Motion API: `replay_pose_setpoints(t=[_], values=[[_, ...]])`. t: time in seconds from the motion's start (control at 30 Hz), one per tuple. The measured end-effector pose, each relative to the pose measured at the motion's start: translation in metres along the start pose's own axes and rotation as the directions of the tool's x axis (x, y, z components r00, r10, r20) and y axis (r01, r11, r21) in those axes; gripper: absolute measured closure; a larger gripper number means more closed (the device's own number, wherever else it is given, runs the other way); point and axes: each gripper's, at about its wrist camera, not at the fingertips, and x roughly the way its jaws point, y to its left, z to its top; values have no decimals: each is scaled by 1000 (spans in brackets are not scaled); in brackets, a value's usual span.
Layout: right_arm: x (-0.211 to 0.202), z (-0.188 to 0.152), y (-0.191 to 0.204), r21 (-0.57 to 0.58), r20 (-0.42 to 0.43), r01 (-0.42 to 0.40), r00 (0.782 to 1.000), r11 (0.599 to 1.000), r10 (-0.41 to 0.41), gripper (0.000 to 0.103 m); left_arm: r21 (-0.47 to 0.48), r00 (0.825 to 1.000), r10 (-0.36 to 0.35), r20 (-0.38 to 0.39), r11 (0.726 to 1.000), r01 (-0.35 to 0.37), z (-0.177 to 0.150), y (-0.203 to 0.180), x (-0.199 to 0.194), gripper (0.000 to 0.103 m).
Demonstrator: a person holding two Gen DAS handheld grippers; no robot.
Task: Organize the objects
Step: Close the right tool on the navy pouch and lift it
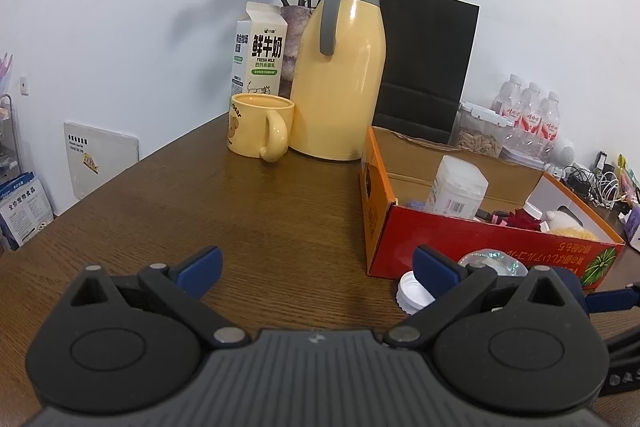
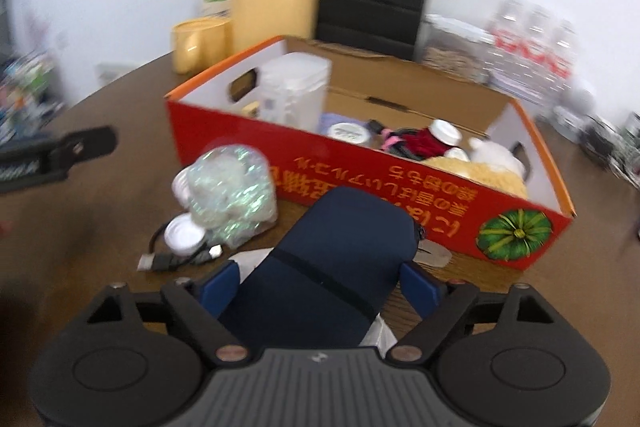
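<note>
A navy blue soft case (image 2: 332, 259) lies between the blue pads of my right gripper (image 2: 320, 279), which touch both its sides; it rests on white paper just in front of the red cardboard box (image 2: 360, 179). The box holds a white jar (image 2: 296, 91), a small red bottle and other bits. An iridescent crinkly bag (image 2: 232, 187), white lids (image 2: 184, 235) and a USB cable (image 2: 160, 261) lie left of the case. My left gripper (image 1: 316, 267) stands open over bare wood, with the box (image 1: 480, 239) to its right.
At the back stand a yellow thermos (image 1: 340, 79), a yellow mug (image 1: 260, 127), a milk carton (image 1: 260, 51), a vase of dried roses and a black paper bag (image 1: 428, 59). Water bottles (image 1: 532, 115) and a clear snack container (image 1: 480, 135) sit behind the box.
</note>
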Motion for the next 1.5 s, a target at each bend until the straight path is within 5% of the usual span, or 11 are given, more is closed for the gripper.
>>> replay_pose_setpoints(t=[0.43, 0.57, 0.63, 0.73, 0.97, 1.07, 1.23, 1.5], values=[[-14, -2, -17, -273, -80, -160, 986, 949, 144, 24, 2, 1000, 1, -4, 1000, -1, -1, -1, 1, 0], [-21, -4, -22, -168, 5, -125, 992, 978, 128, 19, 0, 1000, 2, -4, 1000, -2, -1, -1, 1, 0], [-30, -6, -23, -51, 81, -77, 993, 996, 81, 7, 2, 1000, 2, -4, 1000, -2, -2, -1, 1, 0], [-40, -13, -15, 68, 147, -9, 989, 998, -1, 7, 2, 1000, 4, -6, 1000, -4, -1, -1, 1, 0], [-20, -28, -7, 256, 138, 60, 985, 965, -98, 7, 7, 1000, 10, -16, 1000, -10, -2, -2, 3, 0], [-7, -35, -6, 268, 125, 68, 987, 961, -104, 10, 9, 1000, 11, -18, 1000, -11, -2, -2, 3, 0], [-2, -42, -10, 285, 128, 37, 989, 958, -76, 32, 15, 1000, 13, -26, 1000, -13, -2, -3, 5, 0], [-8, -47, -10, 261, 174, 11, 983, 965, -58, 39, 21, 999, 16, -42, 1000, -15, -4, -3, 10, 0]])
